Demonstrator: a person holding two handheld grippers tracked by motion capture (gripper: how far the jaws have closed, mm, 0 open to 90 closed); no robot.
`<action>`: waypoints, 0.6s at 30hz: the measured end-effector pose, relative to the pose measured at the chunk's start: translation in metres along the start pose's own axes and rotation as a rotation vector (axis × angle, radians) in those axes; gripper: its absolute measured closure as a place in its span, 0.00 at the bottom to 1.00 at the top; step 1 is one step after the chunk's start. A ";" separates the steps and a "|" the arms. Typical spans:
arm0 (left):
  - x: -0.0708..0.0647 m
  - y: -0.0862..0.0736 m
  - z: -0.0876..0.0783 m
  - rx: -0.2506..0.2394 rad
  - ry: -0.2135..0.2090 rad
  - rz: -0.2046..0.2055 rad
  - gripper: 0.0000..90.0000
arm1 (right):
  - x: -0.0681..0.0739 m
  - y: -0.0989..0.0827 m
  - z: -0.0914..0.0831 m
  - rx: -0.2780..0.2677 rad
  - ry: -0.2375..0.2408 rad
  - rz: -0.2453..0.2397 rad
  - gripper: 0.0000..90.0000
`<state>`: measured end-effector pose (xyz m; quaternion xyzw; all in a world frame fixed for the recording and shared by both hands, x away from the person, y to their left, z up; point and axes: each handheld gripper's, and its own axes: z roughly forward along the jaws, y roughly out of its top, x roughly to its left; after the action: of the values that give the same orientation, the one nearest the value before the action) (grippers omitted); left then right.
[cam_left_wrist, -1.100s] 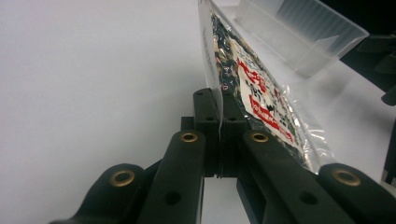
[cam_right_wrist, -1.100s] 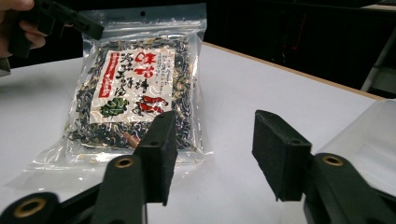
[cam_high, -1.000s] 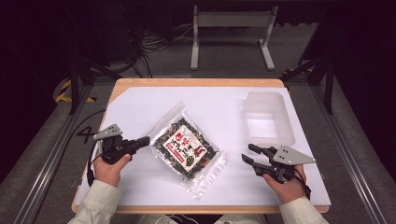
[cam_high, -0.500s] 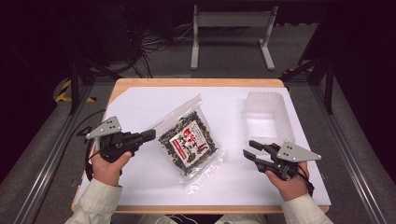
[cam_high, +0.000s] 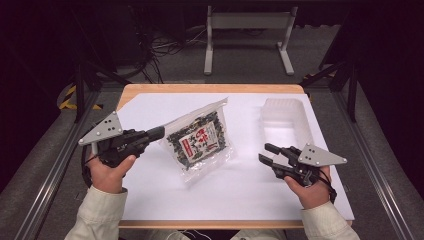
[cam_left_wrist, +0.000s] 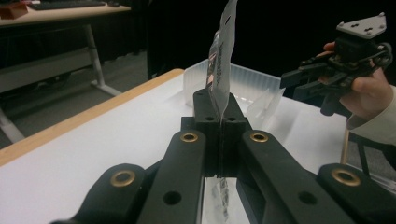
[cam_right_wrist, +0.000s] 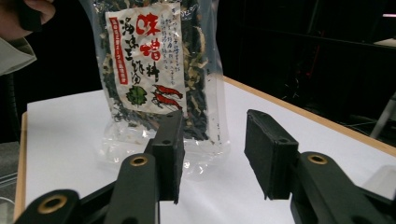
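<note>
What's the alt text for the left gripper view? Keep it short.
The left gripper has its black fingers shut on the edge of a clear plastic packet, which stands up edge-on above a white table. Behind it sits an empty translucent tray, and at the right a hand holds the right gripper with its fingers apart.

A wooden-edged table (cam_high: 210, 88) with a white top stands on grey floor (cam_high: 40, 170) in a dark room. Beyond its far edge sits a pale metal frame (cam_high: 247, 35) beside tangled cables (cam_high: 165, 42); another desk (cam_left_wrist: 56, 16) shows in the left gripper view
</note>
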<state>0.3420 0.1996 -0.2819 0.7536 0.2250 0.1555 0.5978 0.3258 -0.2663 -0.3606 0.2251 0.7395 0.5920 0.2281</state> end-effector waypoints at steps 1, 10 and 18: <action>0.001 0.001 0.000 -0.002 -0.003 0.004 1.00 | 0.000 0.002 0.001 -0.001 0.008 0.002 0.62; 0.007 0.008 0.000 -0.027 -0.030 0.014 1.00 | -0.002 0.023 0.023 -0.031 0.059 0.003 0.34; 0.005 0.009 0.002 -0.027 -0.052 0.021 1.00 | -0.004 0.039 0.043 -0.016 0.077 -0.018 0.27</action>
<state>0.3484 0.1988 -0.2742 0.7515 0.1994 0.1451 0.6119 0.3575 -0.2277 -0.3307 0.1937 0.7450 0.6039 0.2067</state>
